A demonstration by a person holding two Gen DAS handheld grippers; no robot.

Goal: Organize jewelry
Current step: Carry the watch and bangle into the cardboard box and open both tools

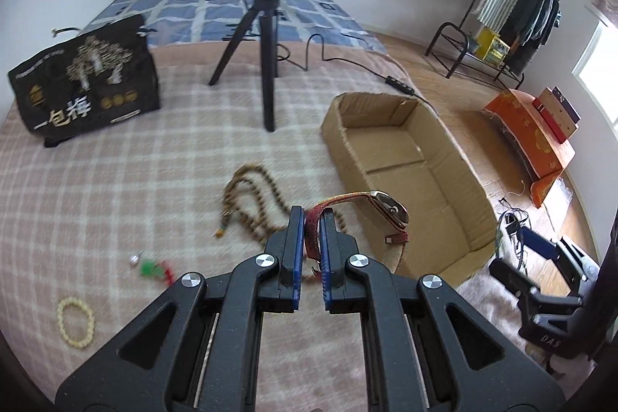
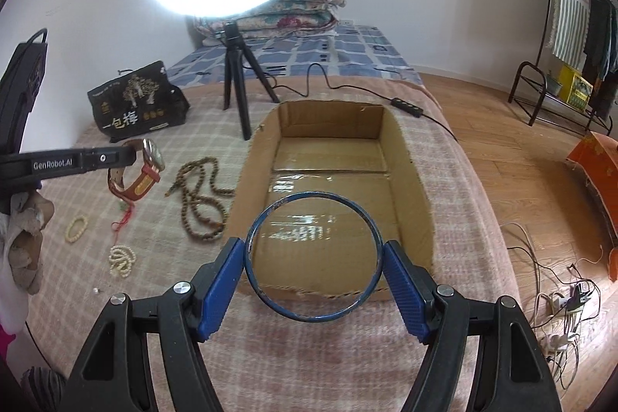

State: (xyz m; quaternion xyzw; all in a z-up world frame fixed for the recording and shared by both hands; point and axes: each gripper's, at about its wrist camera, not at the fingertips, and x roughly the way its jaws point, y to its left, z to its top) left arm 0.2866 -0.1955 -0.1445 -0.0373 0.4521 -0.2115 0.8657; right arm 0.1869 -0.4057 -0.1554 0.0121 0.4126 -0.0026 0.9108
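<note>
Left gripper (image 1: 312, 219) fingers pinch the watch (image 1: 390, 213) strap, its face at 2 o'clock beside the box (image 1: 455, 180). Right gripper (image 2: 313, 257) fingers clamp the bangle (image 2: 313, 315) over the box's near edge.

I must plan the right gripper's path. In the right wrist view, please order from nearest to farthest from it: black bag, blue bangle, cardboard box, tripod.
1. Blue bangle, held between the fingers.
2. Cardboard box, just ahead, beneath the bangle.
3. Tripod, beyond the box, left of centre.
4. Black bag, far left; close to the tripod's depth, so this order is uncertain.
</note>
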